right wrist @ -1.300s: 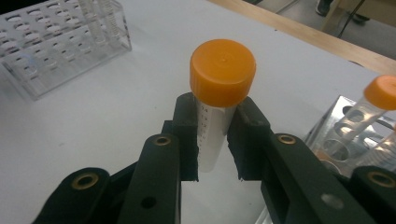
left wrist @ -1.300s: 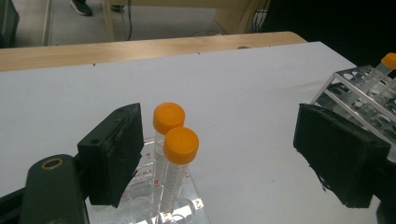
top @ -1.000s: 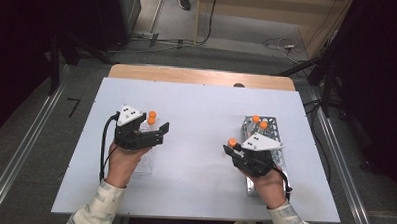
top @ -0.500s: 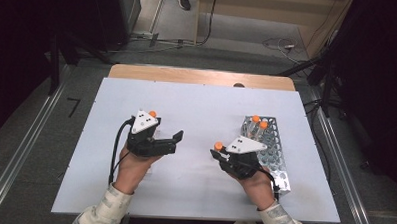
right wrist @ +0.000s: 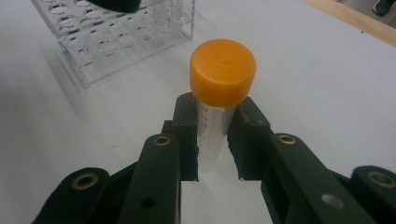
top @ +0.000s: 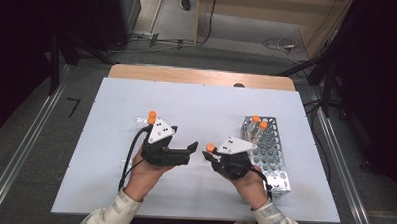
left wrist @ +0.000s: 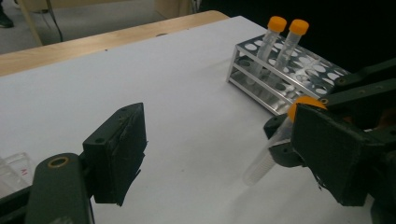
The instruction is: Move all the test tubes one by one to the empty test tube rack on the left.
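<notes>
Right gripper clamped on clear orange-capped plastic tube; printed graduation "14" legible. Left gripper spread wide, empty. Perforated metal rack nearby.

the tube has its lower end hidden behind the right gripper's jaws.

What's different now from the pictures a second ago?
Both hands drew toward the table's middle. The right claw, earlier over the metal rack, now holds an orange-capped tube clear of it, facing the open left claw. Two tubes stayed in the rack.
</notes>
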Available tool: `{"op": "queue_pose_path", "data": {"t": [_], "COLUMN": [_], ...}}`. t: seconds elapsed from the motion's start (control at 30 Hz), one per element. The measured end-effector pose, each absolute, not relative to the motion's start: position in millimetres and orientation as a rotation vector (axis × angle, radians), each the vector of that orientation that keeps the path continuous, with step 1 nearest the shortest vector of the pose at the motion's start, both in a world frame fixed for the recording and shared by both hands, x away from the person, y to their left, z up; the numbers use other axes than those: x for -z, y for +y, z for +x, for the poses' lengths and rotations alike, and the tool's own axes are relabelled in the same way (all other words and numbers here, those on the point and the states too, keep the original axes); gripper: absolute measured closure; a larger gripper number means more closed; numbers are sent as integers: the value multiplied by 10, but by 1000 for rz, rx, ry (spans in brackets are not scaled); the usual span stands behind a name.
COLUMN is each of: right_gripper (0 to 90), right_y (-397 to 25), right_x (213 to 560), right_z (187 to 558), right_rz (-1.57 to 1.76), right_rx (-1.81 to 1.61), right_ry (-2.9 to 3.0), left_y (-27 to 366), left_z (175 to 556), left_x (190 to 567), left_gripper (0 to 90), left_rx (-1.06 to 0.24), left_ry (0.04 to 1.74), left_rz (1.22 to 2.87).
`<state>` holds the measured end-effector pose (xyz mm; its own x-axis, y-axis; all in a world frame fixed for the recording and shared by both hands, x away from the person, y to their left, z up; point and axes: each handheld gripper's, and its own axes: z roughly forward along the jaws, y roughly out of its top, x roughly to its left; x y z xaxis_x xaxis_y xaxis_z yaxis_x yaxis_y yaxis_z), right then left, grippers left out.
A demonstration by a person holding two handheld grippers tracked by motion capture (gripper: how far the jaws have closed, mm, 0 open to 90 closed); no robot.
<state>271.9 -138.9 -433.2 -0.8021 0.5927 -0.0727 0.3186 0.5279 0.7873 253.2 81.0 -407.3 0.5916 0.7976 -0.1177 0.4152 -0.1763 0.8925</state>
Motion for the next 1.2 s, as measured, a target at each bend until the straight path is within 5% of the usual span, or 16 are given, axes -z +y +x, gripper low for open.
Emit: {"op": "queue_pose_path", "data": {"t": [0.7,1.2], "right_gripper": [710,709], "right_y": [-1238,-1226], "right_x": [4330,4348], "right_z": [2667,2658], "right_rz": [702,710], "right_rx": [-1170,-1165], "right_ry": [2467,2475], "left_y": [604,562], "left_z": [2459,2459], "left_x": [4164,4207], "left_gripper": [599,693], "left_rx": [-377,-384], "left_ry": [831,831], "left_rz": [1851,1870]}}
